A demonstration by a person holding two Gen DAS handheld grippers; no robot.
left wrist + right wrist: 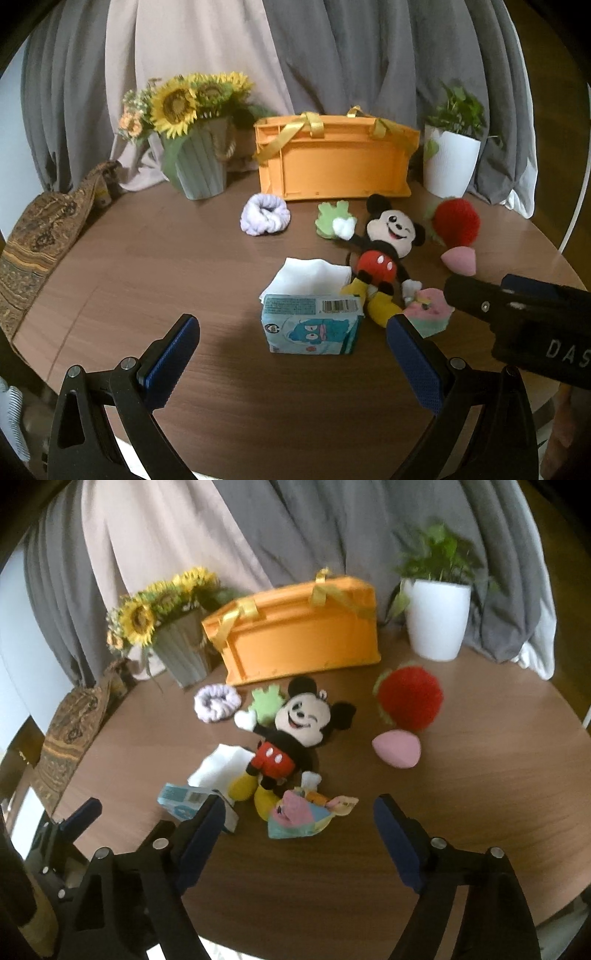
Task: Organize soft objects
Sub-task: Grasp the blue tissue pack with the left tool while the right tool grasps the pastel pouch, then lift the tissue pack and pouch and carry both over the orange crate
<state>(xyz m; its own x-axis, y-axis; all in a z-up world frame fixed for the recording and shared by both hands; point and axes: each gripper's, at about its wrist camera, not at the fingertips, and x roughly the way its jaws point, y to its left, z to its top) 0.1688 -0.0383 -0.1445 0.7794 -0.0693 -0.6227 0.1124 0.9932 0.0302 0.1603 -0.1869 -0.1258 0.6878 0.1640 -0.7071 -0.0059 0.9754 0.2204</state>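
Observation:
A Mickey Mouse plush (384, 254) (291, 734) lies in the middle of the round wooden table (147, 280). Around it lie a lilac scrunchie (264, 214) (218, 702), a green sponge (331, 218) (266, 704), a red strawberry plush (456, 221) (410, 698), a pink egg sponge (460, 260) (397, 751), a pastel cloth toy (430, 310) (306, 816) and a blue tissue pack (312, 323) (184, 801). An orange basket (334, 162) (299, 635) stands behind them. My left gripper (291, 354) is open before the tissue pack. My right gripper (299, 834) is open, close to the cloth toy.
A sunflower pot (197, 162) (181, 653) stands at the back left and a white plant pot (450, 162) (437, 618) at the back right. Grey and pink curtains hang behind. A patterned cloth (40, 236) lies at the table's left edge.

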